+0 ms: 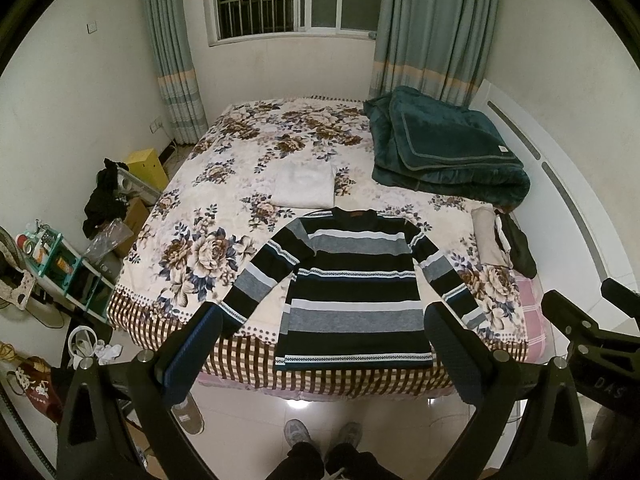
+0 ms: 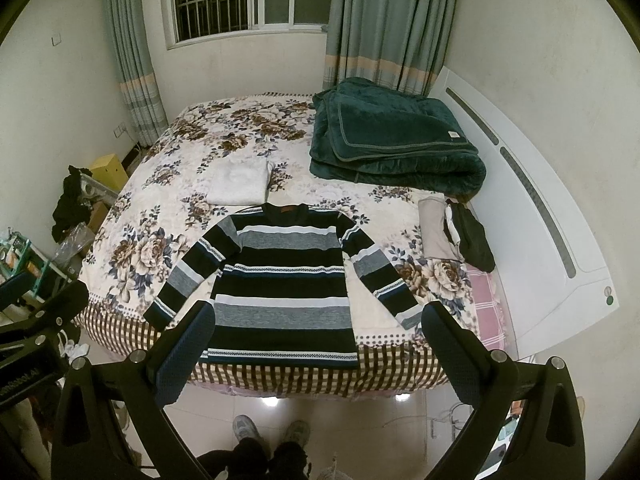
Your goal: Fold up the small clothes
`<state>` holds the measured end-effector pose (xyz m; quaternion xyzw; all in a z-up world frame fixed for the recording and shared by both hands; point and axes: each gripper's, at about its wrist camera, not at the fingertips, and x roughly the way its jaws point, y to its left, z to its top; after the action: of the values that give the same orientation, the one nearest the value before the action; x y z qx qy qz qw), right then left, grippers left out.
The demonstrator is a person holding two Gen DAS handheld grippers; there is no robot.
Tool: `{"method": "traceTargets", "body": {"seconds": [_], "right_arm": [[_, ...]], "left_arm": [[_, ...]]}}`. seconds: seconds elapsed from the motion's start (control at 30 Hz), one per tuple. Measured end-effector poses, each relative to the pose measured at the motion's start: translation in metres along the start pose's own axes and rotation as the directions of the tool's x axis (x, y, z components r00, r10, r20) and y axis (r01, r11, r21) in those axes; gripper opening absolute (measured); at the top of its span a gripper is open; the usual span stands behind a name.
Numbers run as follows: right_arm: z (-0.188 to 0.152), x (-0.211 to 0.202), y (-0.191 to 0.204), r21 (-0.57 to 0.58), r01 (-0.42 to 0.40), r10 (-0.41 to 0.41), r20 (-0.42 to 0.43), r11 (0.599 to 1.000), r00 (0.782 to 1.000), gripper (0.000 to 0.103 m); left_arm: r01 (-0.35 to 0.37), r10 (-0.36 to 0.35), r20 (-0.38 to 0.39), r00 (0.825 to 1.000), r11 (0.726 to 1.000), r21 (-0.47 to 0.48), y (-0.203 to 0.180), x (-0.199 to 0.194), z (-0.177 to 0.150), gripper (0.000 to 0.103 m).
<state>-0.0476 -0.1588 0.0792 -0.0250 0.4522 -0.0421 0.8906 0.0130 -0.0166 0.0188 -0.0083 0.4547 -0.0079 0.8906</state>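
Note:
A striped sweater (image 1: 352,284) in black, grey and white lies flat on the bed (image 1: 224,184) near its front edge, both sleeves spread out; it also shows in the right wrist view (image 2: 280,280). My left gripper (image 1: 324,320) is open and empty, held high above the hem. My right gripper (image 2: 316,320) is open and empty, also above the hem. A folded white garment (image 1: 306,186) lies behind the sweater's collar. In the left wrist view the right gripper's body (image 1: 592,332) shows at the right edge.
A folded dark green blanket (image 1: 444,148) lies at the bed's back right. Beige and black clothes (image 1: 504,240) lie at the right edge by the white headboard (image 1: 560,200). Shelves, boxes and bags (image 1: 60,264) clutter the floor at the left. The person's feet (image 1: 320,436) stand before the bed.

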Motion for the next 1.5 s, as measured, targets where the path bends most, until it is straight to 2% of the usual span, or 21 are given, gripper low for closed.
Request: {"method": "traceTargets", "body": {"seconds": [0.43,0.5,0.6,0.73,0.8,0.9,1.03,1.07,1.17,1.23,1.27,1.4,1.5], "right_arm": [[0.005,0.001,0.0,0.004,0.002,-0.002,-0.007,1.0,1.0,0.103],[0.004,0.002,0.001,0.005,0.003,-0.003,-0.008,1.0,1.0,0.103],[0.022,0.006,-0.004,0.028,0.003,-0.003,-0.026,1.0,1.0,0.103],[0.02,0.034,-0.012,0.102,0.006,0.001,-0.065,0.995,0.998,0.103],[0.014,0.068,-0.03,0.176,0.011,0.005,-0.094,0.984,0.996,0.103],[0.004,0.131,-0.068,0.286,0.055,-0.016,-0.136,0.957,0.991,0.103],[-0.011,0.233,-0.133,0.41,0.15,-0.06,-0.226,0.9,0.972,0.103],[-0.015,0.254,-0.145,0.432,0.165,-0.06,-0.246,0.887,0.967,0.103],[-0.036,0.346,-0.209,0.532,0.206,-0.033,-0.317,0.821,0.948,0.103],[-0.053,0.399,-0.246,0.577,0.24,-0.021,-0.359,0.781,0.933,0.103],[-0.066,0.435,-0.271,0.61,0.26,0.0,-0.393,0.749,0.92,0.103],[-0.117,0.546,-0.342,0.701,0.326,0.081,-0.479,0.635,0.874,0.103],[-0.155,0.611,-0.371,0.71,0.384,0.098,-0.535,0.591,0.839,0.103]], "left_arm": [[0.004,-0.004,0.003,1.0,1.0,-0.001,-0.001,0.0,0.002,0.103],[0.003,-0.003,0.001,1.0,1.0,-0.002,-0.009,-0.001,0.021,0.103],[-0.006,0.006,0.01,1.0,1.0,0.002,-0.012,0.004,0.027,0.103],[-0.041,0.039,0.054,0.998,0.999,0.021,-0.016,0.033,0.041,0.103],[-0.085,0.081,0.086,0.993,0.996,0.037,-0.02,0.064,0.046,0.103],[-0.115,0.11,0.087,0.99,0.992,0.055,-0.02,0.11,0.038,0.103],[-0.147,0.145,0.029,0.989,0.988,0.053,-0.024,0.193,0.03,0.103],[-0.155,0.155,0.0,0.988,0.987,0.048,-0.033,0.224,0.03,0.103],[-0.198,0.199,-0.054,0.978,0.98,0.033,-0.037,0.283,0.022,0.103],[-0.232,0.233,-0.102,0.967,0.973,0.02,-0.045,0.327,0.015,0.103],[-0.253,0.253,-0.136,0.958,0.967,0.017,-0.054,0.357,0.011,0.103],[-0.298,0.293,-0.209,0.933,0.955,0.009,-0.061,0.424,-0.001,0.103],[-0.299,0.288,-0.285,0.914,0.954,0.006,-0.069,0.475,-0.017,0.103]]}}
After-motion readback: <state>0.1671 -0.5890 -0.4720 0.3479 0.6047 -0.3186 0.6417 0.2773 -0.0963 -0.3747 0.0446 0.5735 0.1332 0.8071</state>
